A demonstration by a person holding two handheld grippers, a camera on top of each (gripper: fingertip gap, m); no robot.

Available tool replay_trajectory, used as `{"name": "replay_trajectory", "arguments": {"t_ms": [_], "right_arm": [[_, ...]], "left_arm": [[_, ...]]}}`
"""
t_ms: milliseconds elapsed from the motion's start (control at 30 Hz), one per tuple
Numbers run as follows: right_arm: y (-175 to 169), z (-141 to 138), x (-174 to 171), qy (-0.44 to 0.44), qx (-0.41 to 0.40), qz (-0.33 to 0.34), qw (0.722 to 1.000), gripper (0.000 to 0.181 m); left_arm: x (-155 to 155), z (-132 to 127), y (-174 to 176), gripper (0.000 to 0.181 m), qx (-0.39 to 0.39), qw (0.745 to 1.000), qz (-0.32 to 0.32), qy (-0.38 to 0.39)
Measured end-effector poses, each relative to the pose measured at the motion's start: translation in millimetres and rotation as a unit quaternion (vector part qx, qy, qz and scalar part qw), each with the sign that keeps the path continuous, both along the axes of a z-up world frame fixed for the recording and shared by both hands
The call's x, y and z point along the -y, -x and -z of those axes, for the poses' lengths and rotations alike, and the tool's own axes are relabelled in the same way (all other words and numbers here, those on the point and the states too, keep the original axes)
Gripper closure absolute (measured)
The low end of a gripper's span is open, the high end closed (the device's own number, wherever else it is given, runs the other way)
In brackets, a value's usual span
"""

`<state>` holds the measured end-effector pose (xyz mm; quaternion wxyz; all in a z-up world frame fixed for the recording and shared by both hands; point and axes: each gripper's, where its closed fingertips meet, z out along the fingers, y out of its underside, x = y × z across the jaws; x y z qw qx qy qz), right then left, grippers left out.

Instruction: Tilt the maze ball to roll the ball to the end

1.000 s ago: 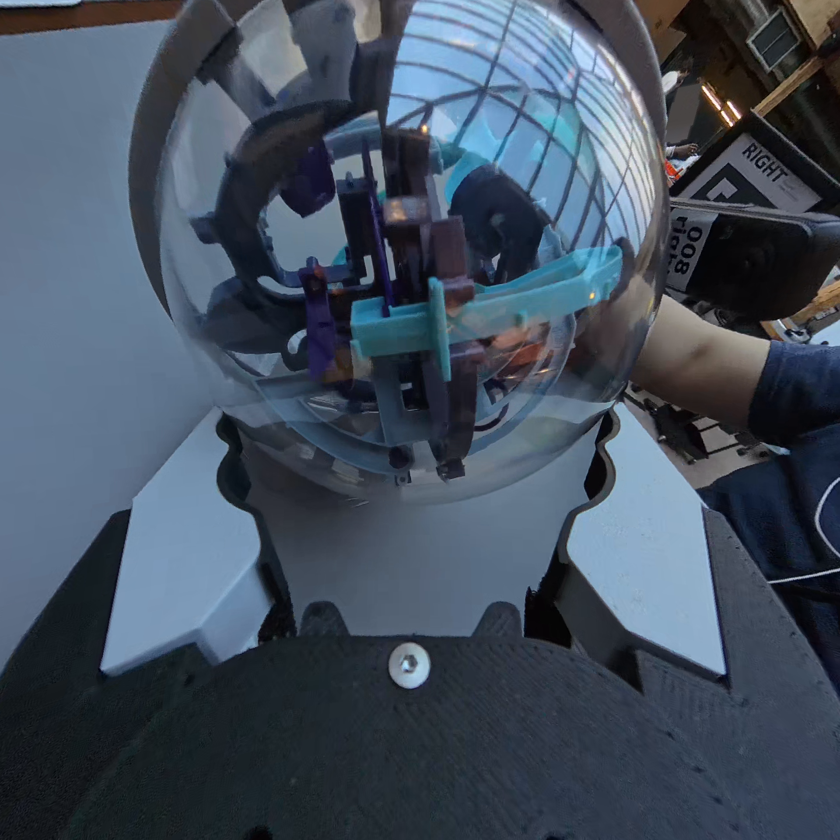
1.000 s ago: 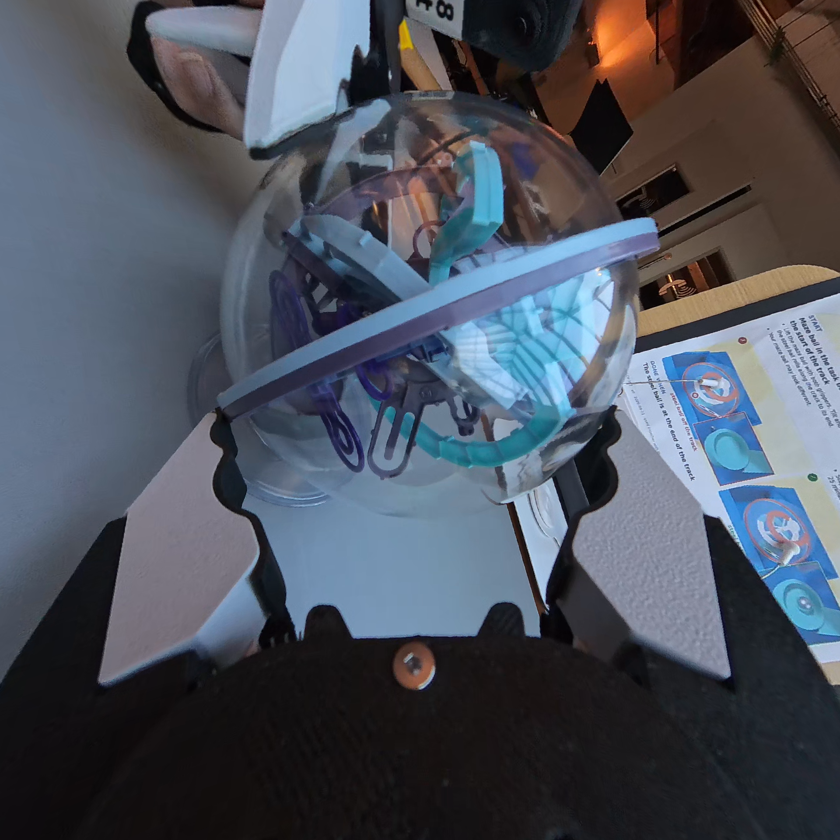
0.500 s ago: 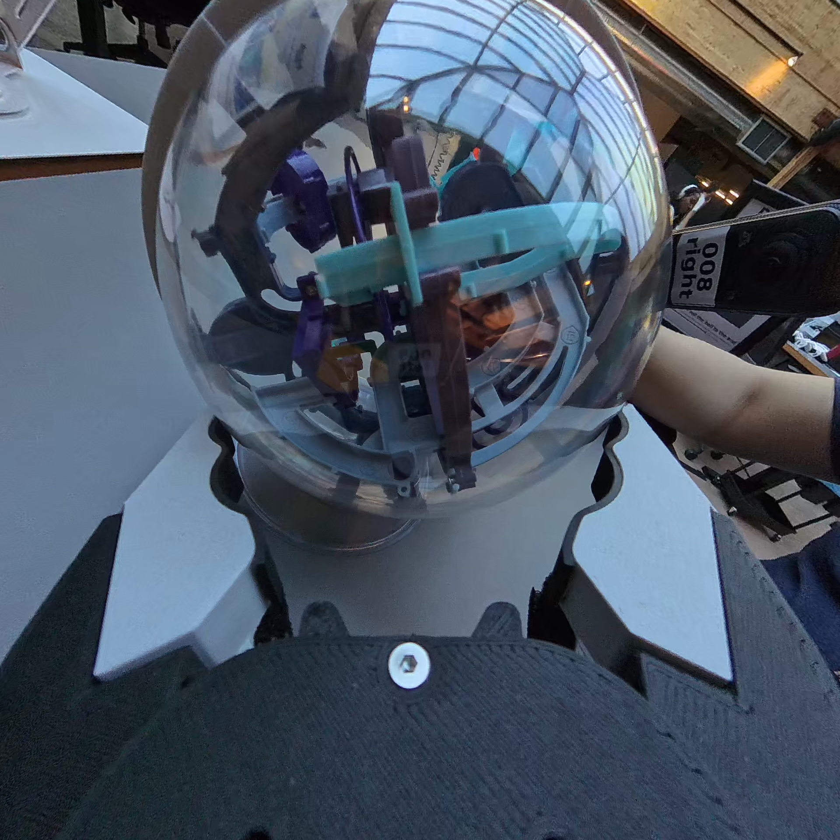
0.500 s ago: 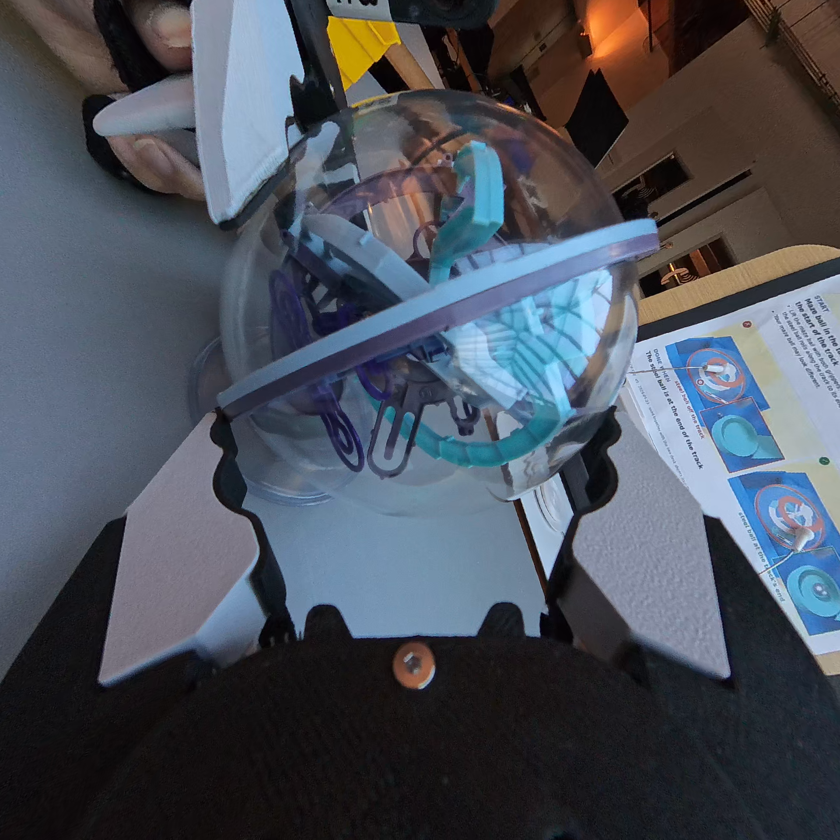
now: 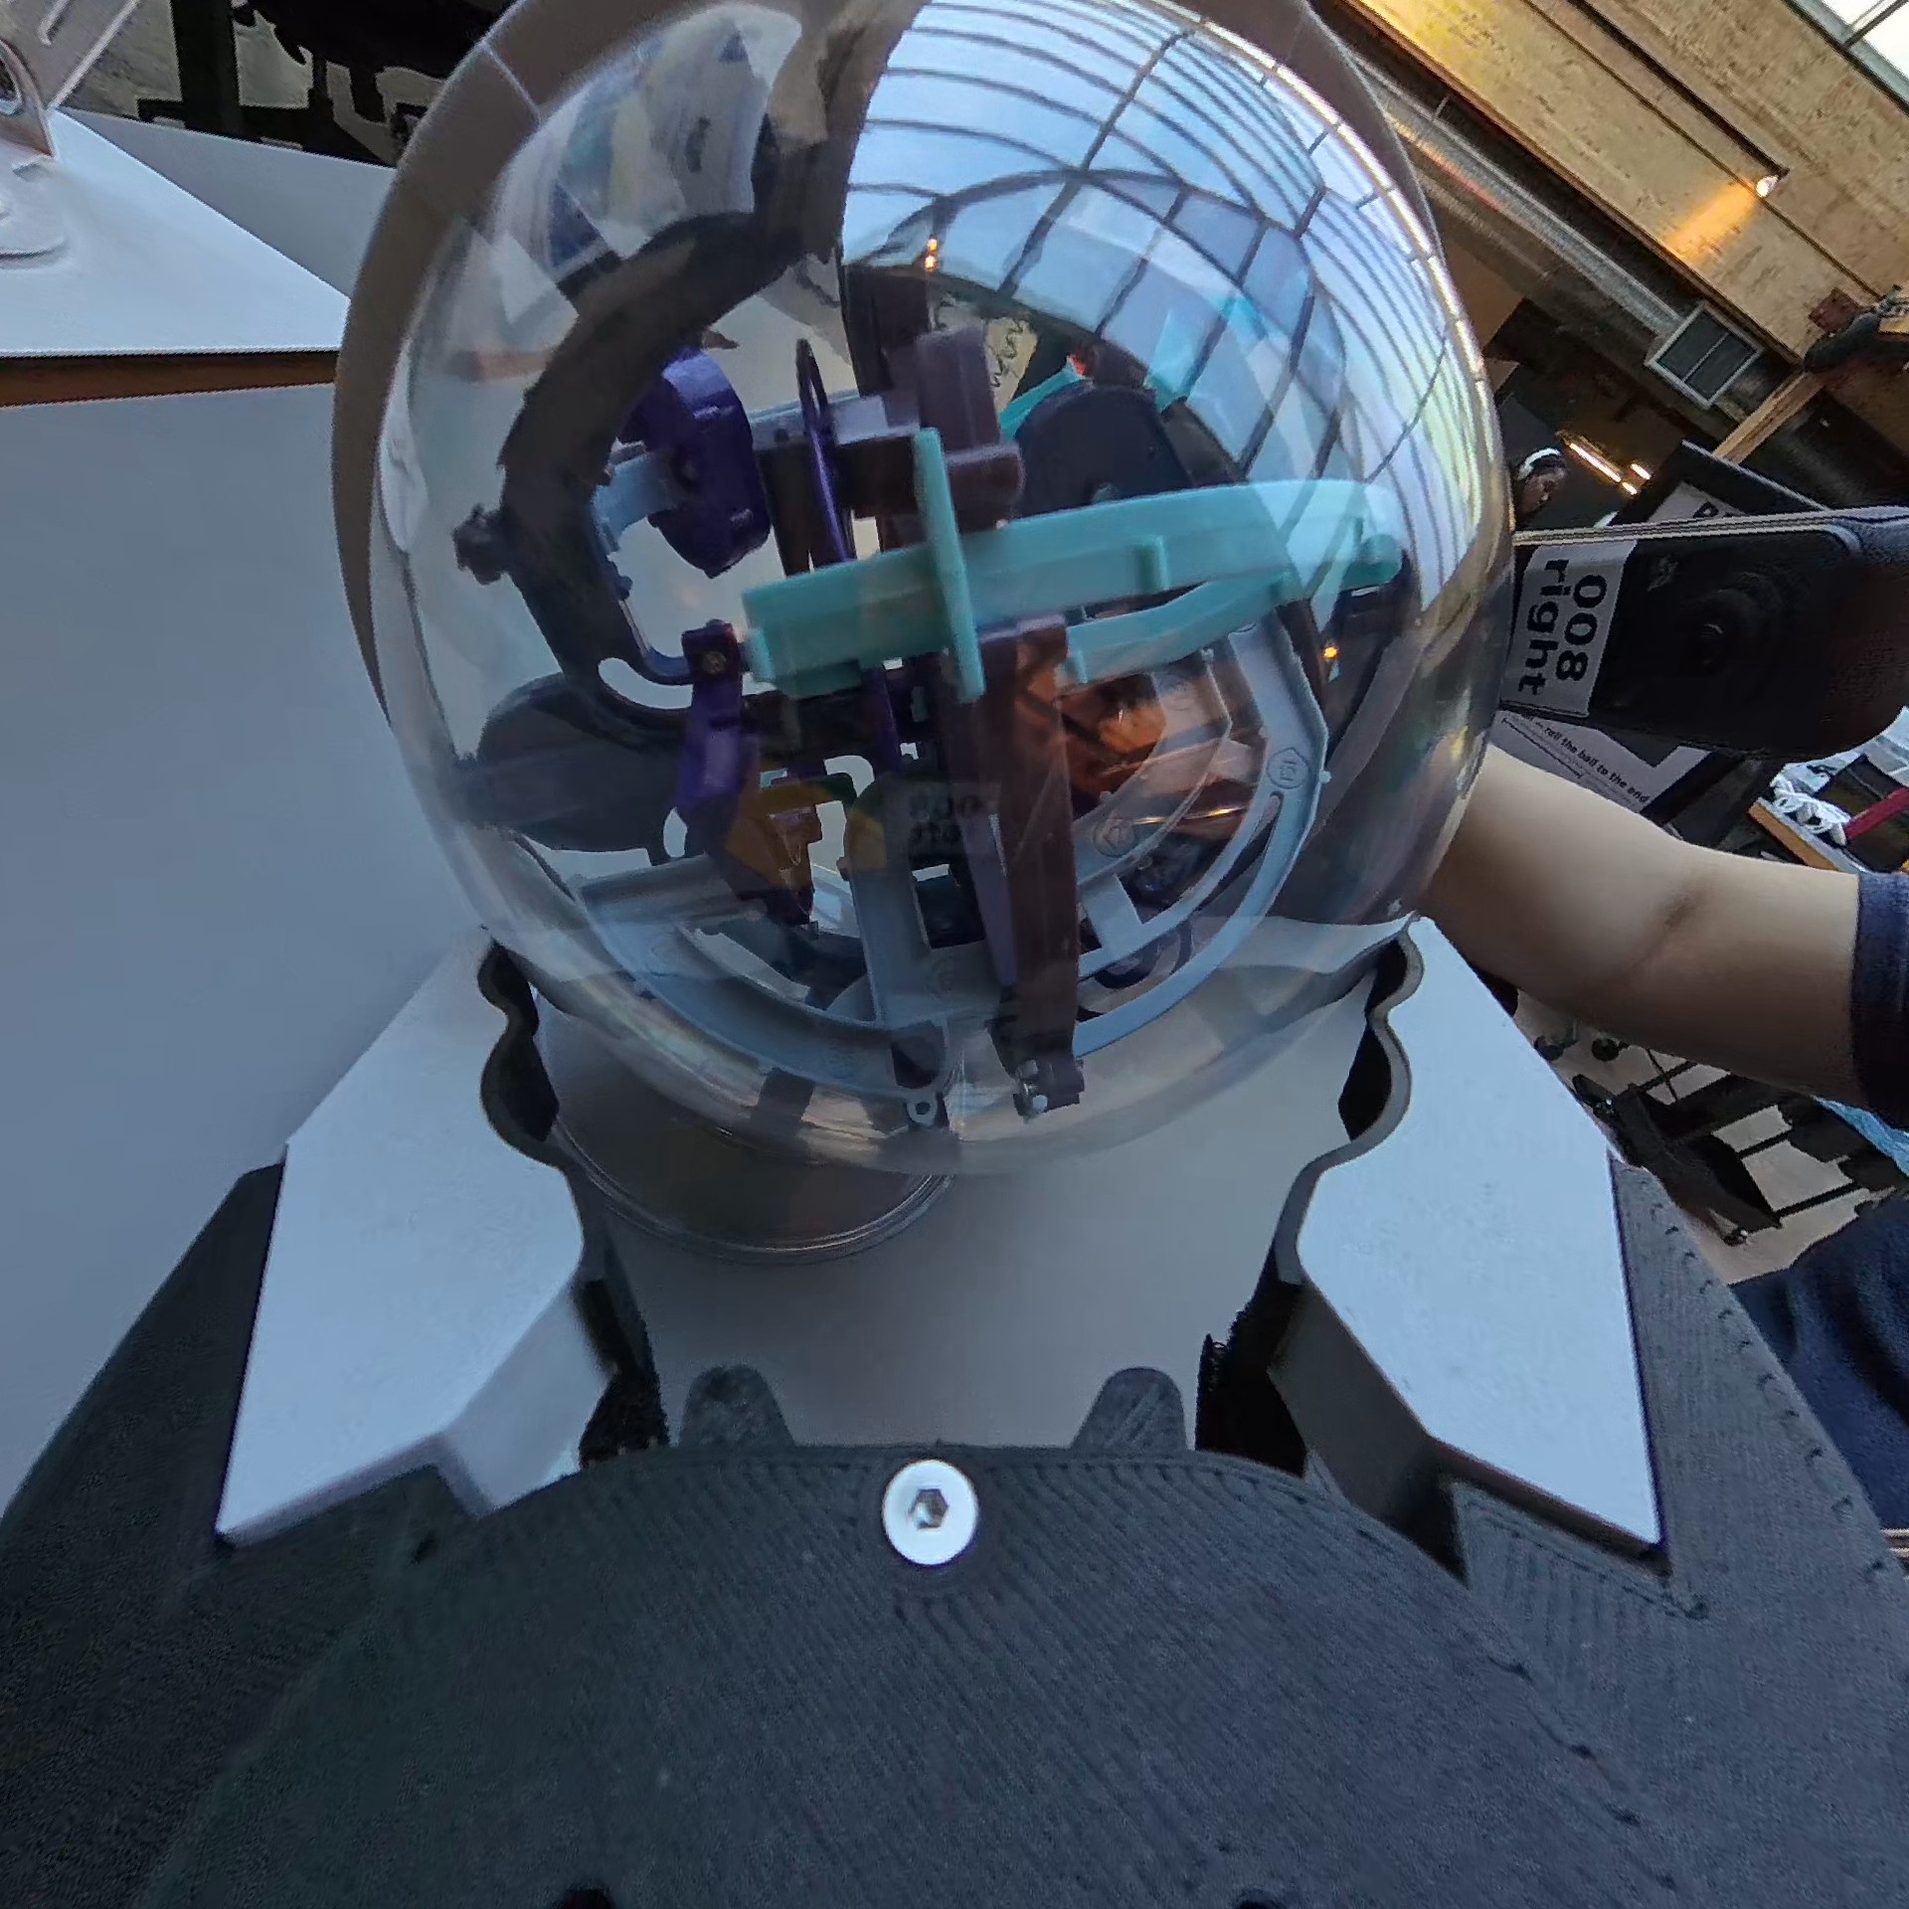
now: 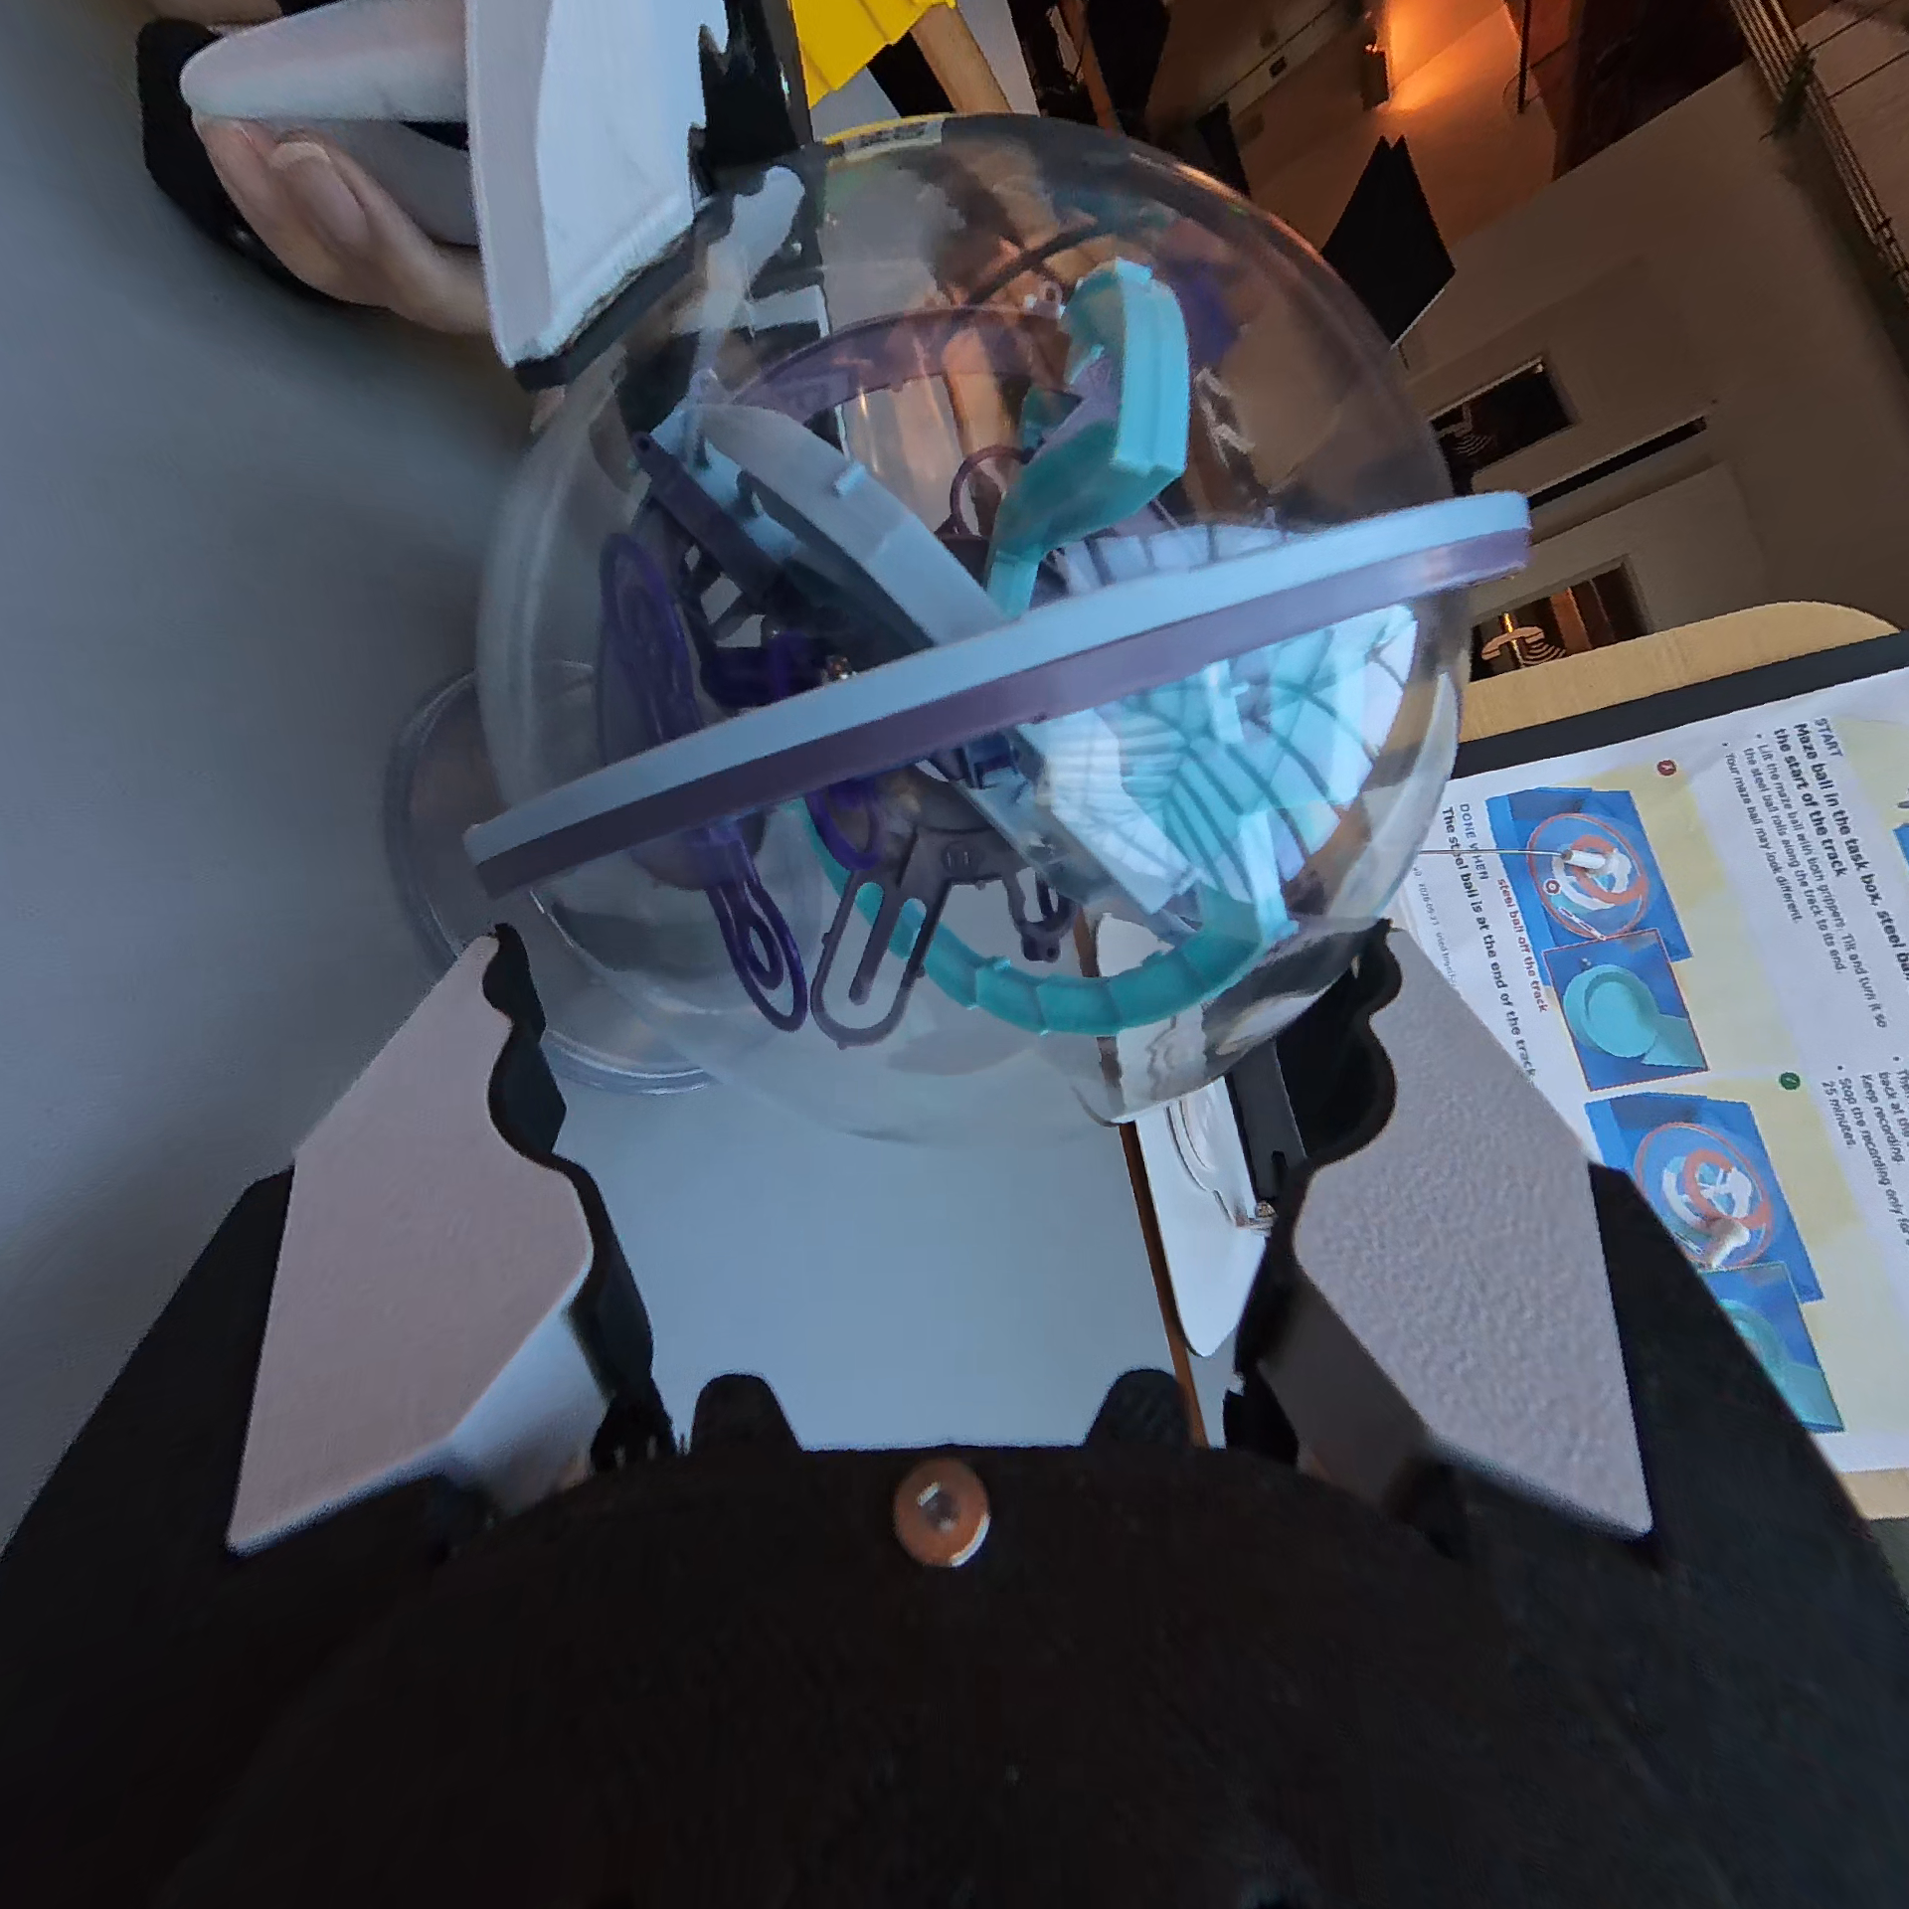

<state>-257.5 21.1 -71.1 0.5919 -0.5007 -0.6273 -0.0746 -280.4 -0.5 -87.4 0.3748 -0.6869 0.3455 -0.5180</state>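
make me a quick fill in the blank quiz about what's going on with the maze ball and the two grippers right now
1. The maze ball is held between ____ grippers.
2. The band around the maze ball's middle, in the right wrist view, is ____ in colour.
3. The printed instruction sheet lies to the ____ of the maze ball in the right wrist view.
4. The long horizontal track facing the left gripper is ____ in colour.

Missing words: two; purple; right; teal

Illustrated instruction sheet (image 6: 1694, 992) on white table (image 5: 155, 723); brick wall (image 5: 1612, 134).
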Motion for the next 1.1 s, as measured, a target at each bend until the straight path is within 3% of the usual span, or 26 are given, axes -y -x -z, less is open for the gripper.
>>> {"name": "replay_trajectory", "arguments": {"t_ms": [1100], "right_arm": [[4.0, 0.1, -8.7, -0.008, -0.035, 0.022, 0.999, 0.037]], "left_arm": [[-7.0, 0.3, 3.9, 0.025, -0.017, 0.999, -0.035, -0.026]]}}
